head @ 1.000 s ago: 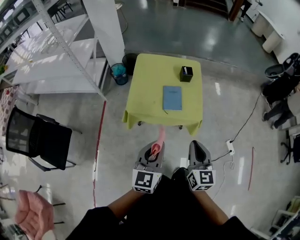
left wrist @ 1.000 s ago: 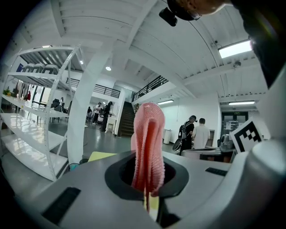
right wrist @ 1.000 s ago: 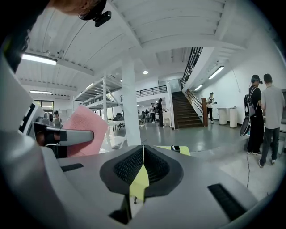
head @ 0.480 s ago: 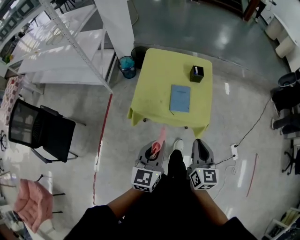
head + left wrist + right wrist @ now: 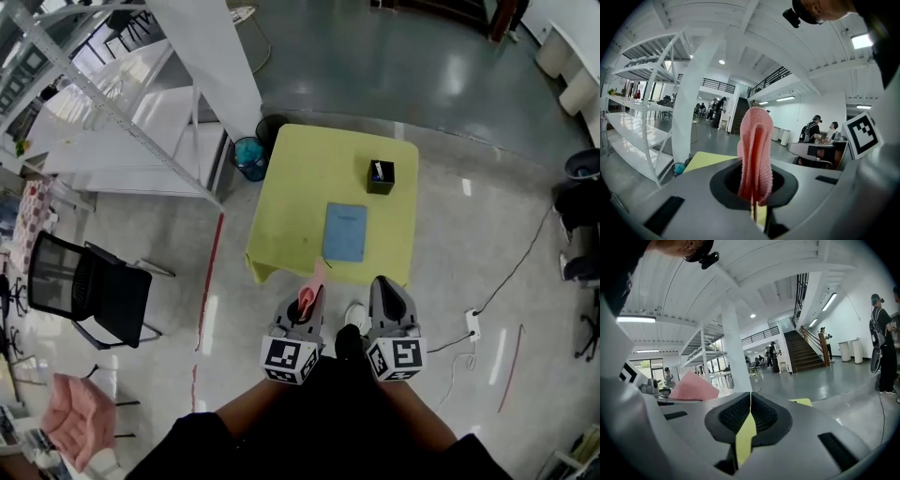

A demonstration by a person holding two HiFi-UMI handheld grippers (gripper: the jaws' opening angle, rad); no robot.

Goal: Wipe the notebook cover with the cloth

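A black box (image 5: 380, 175) sits at the far end of the yellow worktop (image 5: 295, 178). A white rack (image 5: 131, 122) and a black chair (image 5: 89, 292) stand to our left. Open floor lies before the worktop's near edge, where the blue notebook (image 5: 345, 232) rests, ahead of us. Our left hand-held gripper (image 5: 312, 298) is clamped on the pink cloth (image 5: 318, 276), and our right hand-held gripper (image 5: 384, 289) is closed and empty.

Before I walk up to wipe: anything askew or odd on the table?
Nothing stands out: the notebook lies flat on the yellow table, the black box stands upright, the cloth is clamped in the left gripper.
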